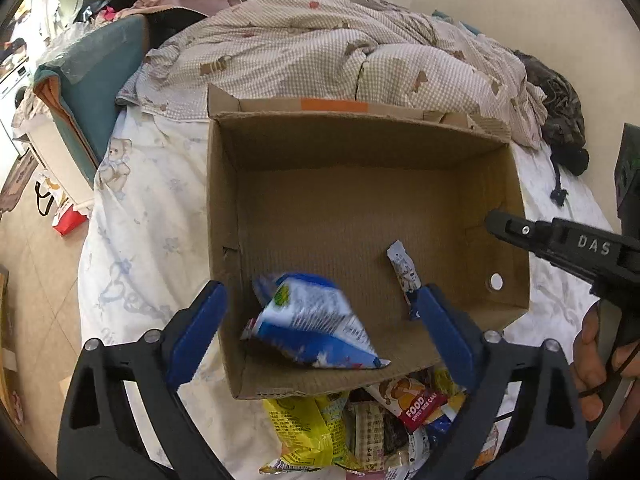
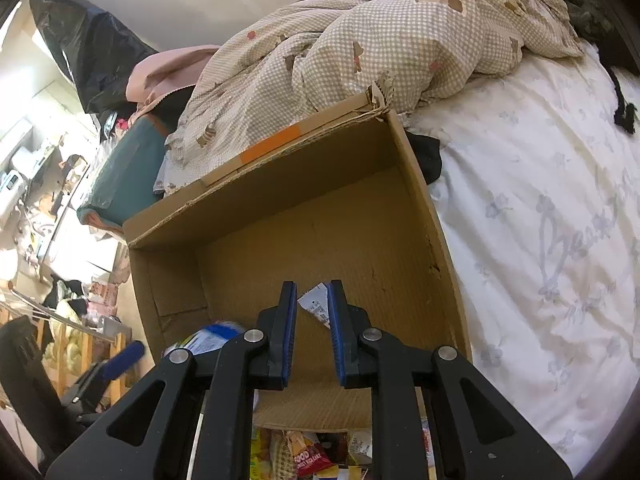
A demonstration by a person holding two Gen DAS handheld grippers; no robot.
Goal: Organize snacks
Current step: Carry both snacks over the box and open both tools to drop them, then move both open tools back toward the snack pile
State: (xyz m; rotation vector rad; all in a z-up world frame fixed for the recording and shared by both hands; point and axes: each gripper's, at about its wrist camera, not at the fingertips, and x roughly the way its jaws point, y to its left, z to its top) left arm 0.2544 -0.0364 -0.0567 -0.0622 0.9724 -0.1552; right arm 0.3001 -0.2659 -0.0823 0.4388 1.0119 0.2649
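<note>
A heap of wrapped snacks (image 1: 352,432) lay on the bed just below the near wall of an open cardboard box (image 1: 280,384), directly beneath both hand-held grippers and closest to the left hand-held gripper (image 1: 320,316), whose blue pads were spread wide and held nothing. Between and just beyond those pads a blue-and-white snack bag (image 1: 316,320), blurred as if falling, sat at the box's near left corner, its long axis running left to right across the gripper's line. To its right a small snack stick (image 1: 404,272) lay on the box floor, pointing away from the camera. The right hand-held gripper (image 2: 312,312) hung over the box's near edge with its pads narrowly parted and gripping nothing; the stick lay just ahead of them and below. Judged from this, the next pickup meant reaching back and down to the heap, nearer the left hand. Behind the box a checked quilt (image 1: 320,48) was bunched on the white sheet (image 1: 140,200).
</note>
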